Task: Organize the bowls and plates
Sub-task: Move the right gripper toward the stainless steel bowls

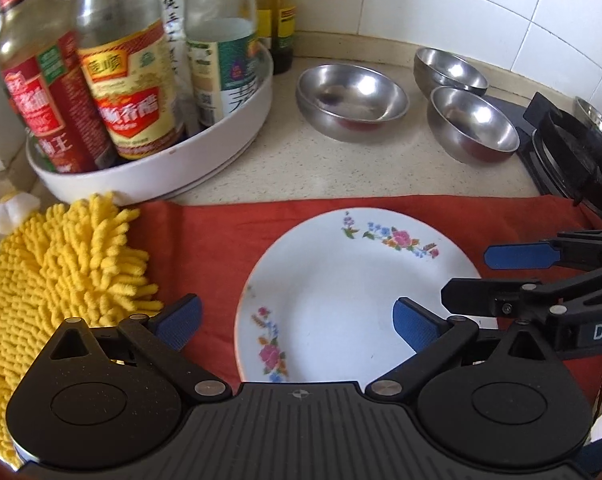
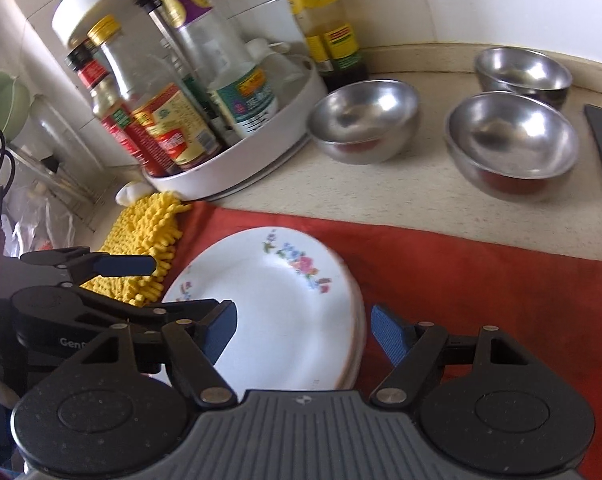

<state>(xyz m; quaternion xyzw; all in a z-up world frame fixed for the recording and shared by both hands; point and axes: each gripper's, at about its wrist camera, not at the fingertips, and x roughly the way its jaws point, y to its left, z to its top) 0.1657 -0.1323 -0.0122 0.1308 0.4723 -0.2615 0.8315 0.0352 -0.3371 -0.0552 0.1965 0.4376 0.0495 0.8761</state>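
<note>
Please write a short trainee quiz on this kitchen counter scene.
1. How many steel bowls stand on the counter?
2. True or false: the plates lie on the bare counter.
3. What lies left of the plates: (a) a yellow mitt, (b) a spoon, (c) a cup?

Key:
1. Three steel bowls, set apart on the counter.
2. False: the plates lie stacked on the red cloth.
3. (a), the yellow mitt.

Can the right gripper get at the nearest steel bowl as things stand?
Probably yes: the right gripper is open and empty over the plates, and only bare red cloth and counter separate it from that bowl.
</note>
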